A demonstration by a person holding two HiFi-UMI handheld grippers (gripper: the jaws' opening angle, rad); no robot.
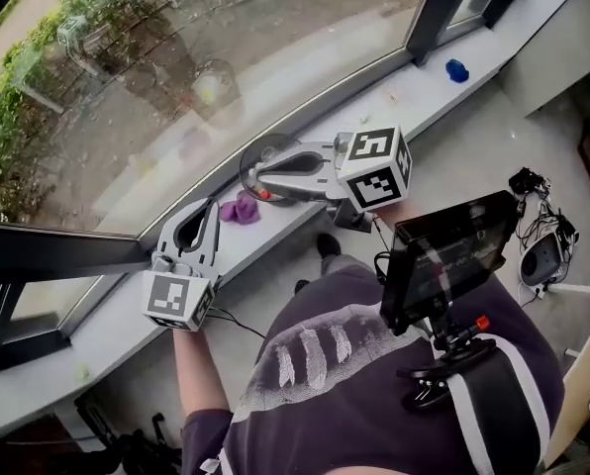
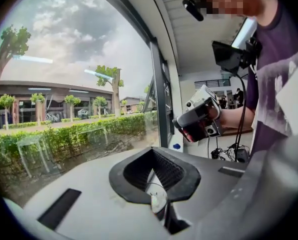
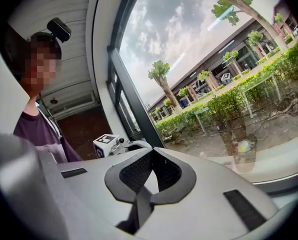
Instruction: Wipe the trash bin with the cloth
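A purple cloth (image 1: 241, 209) lies bunched on the white windowsill (image 1: 414, 92). Just right of it stands a small round bin (image 1: 271, 153) with a dark rim, partly hidden behind my right gripper (image 1: 256, 179). That gripper lies across the bin's front, shut and empty; in the right gripper view its jaws (image 3: 148, 183) meet with nothing between them. My left gripper (image 1: 210, 210) points up at the sill, its tips just left of the cloth and apart from it. It is also shut with nothing held (image 2: 156, 186).
The window glass rises right behind the sill. A small blue object (image 1: 457, 70) sits far along the sill to the right. A monitor (image 1: 448, 255) hangs at the person's chest. Cables and a round device (image 1: 540, 257) lie on the floor at right.
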